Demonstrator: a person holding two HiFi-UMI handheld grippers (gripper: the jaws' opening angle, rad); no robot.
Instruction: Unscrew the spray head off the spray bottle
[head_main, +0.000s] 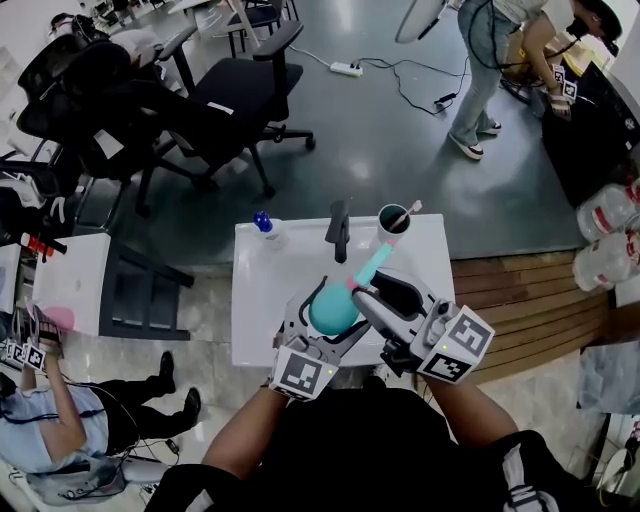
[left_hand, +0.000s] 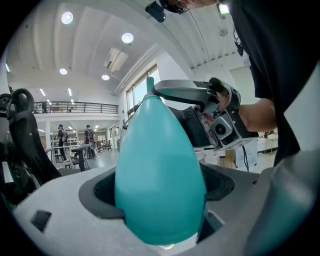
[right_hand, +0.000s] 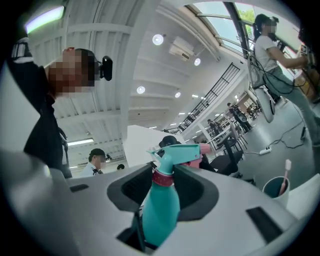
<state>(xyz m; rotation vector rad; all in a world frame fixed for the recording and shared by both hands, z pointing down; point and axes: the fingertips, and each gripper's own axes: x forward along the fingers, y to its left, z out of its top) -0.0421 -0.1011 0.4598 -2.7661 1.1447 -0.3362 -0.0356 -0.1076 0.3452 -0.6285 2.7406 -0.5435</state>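
Teal spray bottle (head_main: 333, 308) sits over the near edge of the white tabletop (head_main: 262, 300), its round body clamped in the fingers of the left gripper (left_hand: 160, 190). The fingers of the right gripper (right_hand: 162, 182) are closed on the pink collar (right_hand: 161, 177) just under the spray head (right_hand: 177, 152). That head looks fully seated with no gap at the neck, so I judge nearly all the unscrewing is left to do.

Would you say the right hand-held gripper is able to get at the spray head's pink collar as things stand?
Likely yes: the right hand-held gripper closes on the collar with nothing in between, and the left hand-held gripper clamps the bottle.
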